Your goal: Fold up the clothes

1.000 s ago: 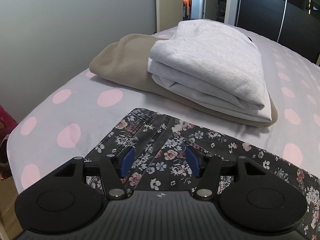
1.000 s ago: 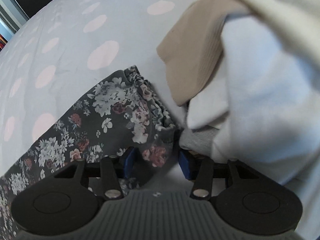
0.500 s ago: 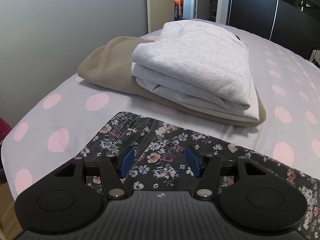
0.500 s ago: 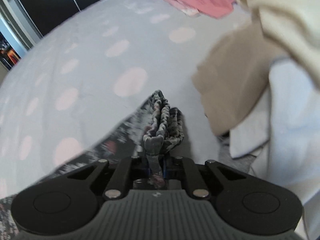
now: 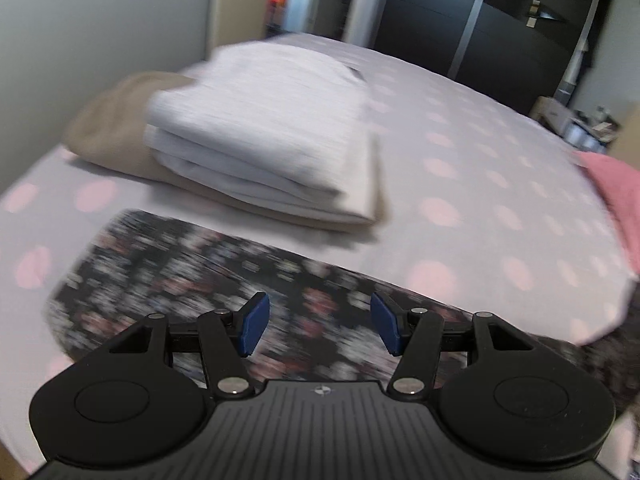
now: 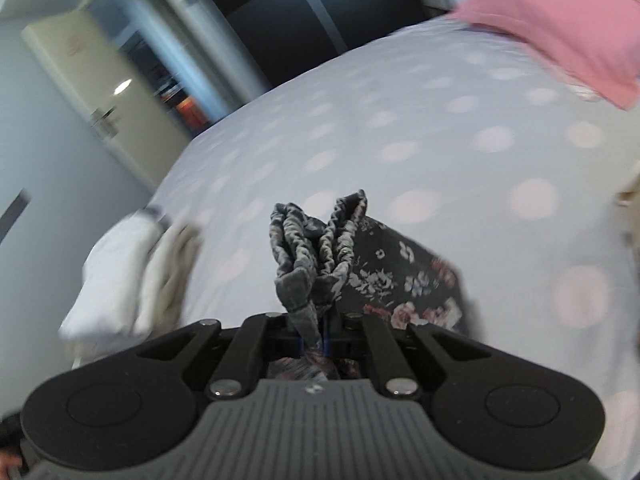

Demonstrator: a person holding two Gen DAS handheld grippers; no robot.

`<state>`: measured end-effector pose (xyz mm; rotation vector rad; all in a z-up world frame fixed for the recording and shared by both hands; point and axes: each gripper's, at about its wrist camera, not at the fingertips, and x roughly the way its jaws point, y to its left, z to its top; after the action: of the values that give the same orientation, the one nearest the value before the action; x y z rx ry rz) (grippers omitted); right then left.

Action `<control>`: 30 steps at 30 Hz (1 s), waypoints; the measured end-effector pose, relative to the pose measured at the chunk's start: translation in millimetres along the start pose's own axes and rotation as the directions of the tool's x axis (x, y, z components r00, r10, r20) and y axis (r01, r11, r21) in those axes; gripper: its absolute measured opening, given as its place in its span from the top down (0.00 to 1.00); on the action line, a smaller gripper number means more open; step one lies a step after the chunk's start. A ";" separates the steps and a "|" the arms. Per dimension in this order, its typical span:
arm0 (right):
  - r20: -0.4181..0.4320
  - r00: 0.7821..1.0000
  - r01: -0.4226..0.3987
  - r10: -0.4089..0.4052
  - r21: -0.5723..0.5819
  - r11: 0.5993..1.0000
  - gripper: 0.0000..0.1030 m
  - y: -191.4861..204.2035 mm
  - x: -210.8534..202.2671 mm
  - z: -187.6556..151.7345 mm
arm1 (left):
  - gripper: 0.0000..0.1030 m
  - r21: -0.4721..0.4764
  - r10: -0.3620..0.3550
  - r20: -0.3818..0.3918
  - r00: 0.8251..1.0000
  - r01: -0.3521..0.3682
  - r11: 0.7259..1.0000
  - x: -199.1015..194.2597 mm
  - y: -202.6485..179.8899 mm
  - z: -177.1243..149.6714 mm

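Observation:
A dark floral garment point(image 5: 168, 276) lies spread on the polka-dot bed in the left wrist view. My left gripper point(image 5: 316, 328) is open and empty, just above that cloth near its edge. In the right wrist view my right gripper point(image 6: 314, 338) is shut on the gathered elastic waistband of the floral garment point(image 6: 320, 248) and holds it lifted off the bed, the rest of the cloth trailing to the right. A folded white garment point(image 5: 264, 128) sits on a folded tan one point(image 5: 112, 136) beyond the floral cloth.
The folded stack also shows at the left of the right wrist view point(image 6: 120, 276). A pink garment point(image 5: 616, 196) lies at the bed's right edge and shows in the right wrist view point(image 6: 560, 28). The bed sheet point(image 5: 480, 152) stretches back to dark wardrobes point(image 5: 480, 28) and a doorway.
My right gripper closed on the floral waistband and lifted it, swinging the view across the bed. My left gripper stayed open and shifted right over the floral cloth.

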<state>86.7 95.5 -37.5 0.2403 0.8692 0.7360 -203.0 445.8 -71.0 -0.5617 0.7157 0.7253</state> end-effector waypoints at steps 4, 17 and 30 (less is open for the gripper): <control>-0.087 0.996 -0.035 0.022 -0.158 0.987 0.91 41.2 21.4 -42.1 | 0.48 0.041 -0.071 -0.058 0.996 0.073 0.996 0.5 -27.3 -12.0; -0.310 0.948 -0.118 -0.072 -0.551 0.826 0.78 78.6 75.0 -153.6 | 0.48 -0.031 -0.255 -0.288 0.923 0.258 0.966 39.2 -66.4 -62.6; -0.295 0.956 -0.144 0.004 -0.453 0.880 0.60 83.9 53.5 -137.2 | 0.48 -0.049 -0.260 -0.340 0.904 0.259 0.965 56.3 -74.9 -66.1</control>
<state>-36.6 179.9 -117.5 -0.2780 0.9278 1.0490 -141.8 376.5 -138.9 -0.7820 0.9428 0.3802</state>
